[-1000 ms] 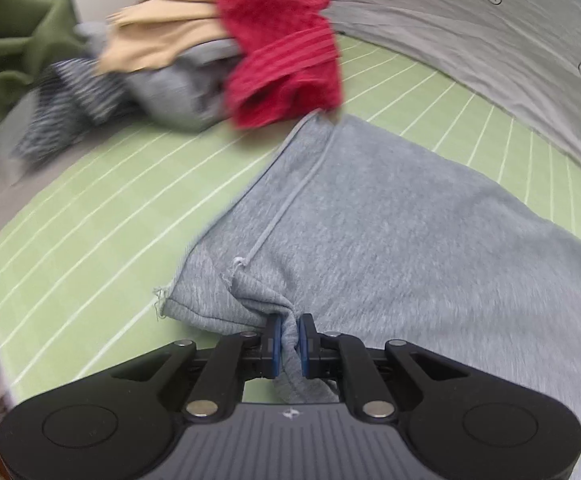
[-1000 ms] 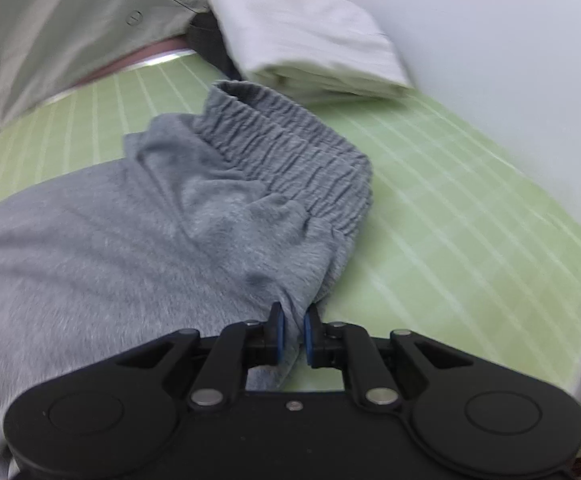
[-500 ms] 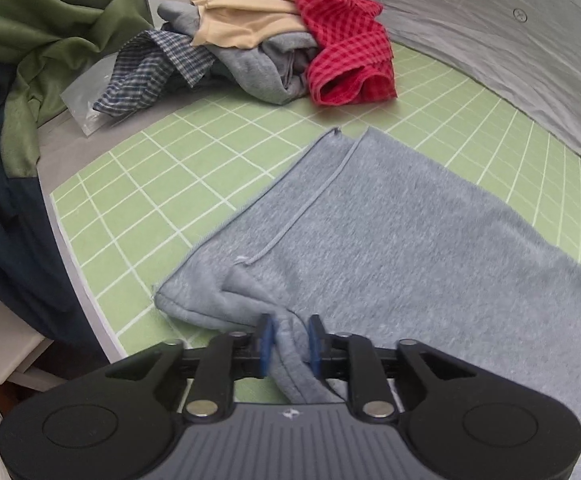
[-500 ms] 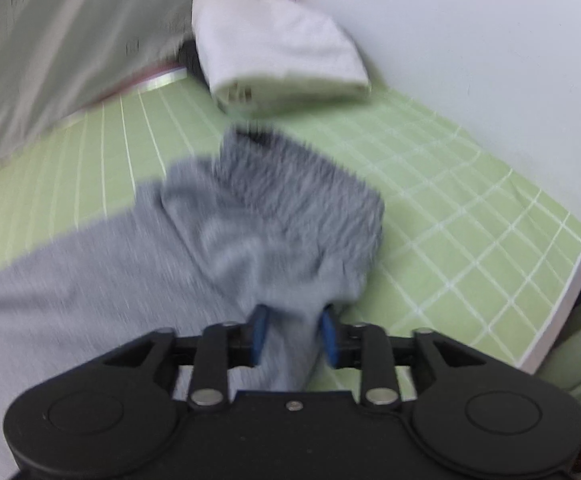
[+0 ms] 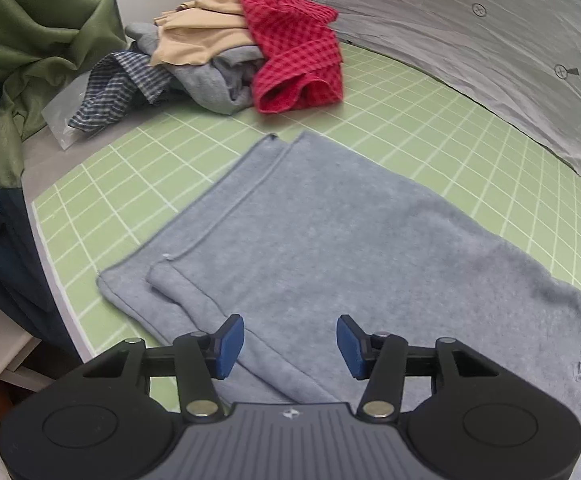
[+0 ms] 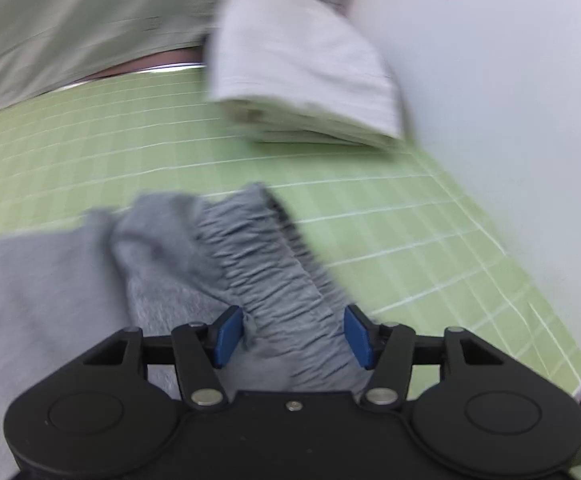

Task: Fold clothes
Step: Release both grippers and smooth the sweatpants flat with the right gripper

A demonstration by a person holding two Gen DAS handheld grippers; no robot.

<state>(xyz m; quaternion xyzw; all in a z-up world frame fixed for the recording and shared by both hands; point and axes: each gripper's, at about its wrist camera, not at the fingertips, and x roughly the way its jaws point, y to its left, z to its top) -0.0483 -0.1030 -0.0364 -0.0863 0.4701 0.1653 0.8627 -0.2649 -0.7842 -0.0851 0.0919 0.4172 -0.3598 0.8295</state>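
Grey sweat shorts (image 5: pixel 330 248) lie flat on the green grid mat (image 5: pixel 430 120), leg hems toward the left. My left gripper (image 5: pixel 290 344) is open and empty, just above the near hem edge of the shorts. In the right wrist view the gathered elastic waistband (image 6: pixel 266 264) of the shorts lies on the mat (image 6: pixel 410 240). My right gripper (image 6: pixel 292 334) is open, its blue pads on either side of the waistband's near end, not clamped on it. This view is motion-blurred.
A pile of unfolded clothes (image 5: pixel 242 52), with red checked, beige, grey and blue plaid pieces, sits at the mat's far left. Green fabric (image 5: pixel 30 40) hangs beyond the table edge. A folded pale garment (image 6: pixel 298 76) lies at the far right by a white wall (image 6: pixel 510 100).
Both grippers opened and let go of the grey shorts. The shorts now lie flat on the mat. Both grippers pulled back slightly.
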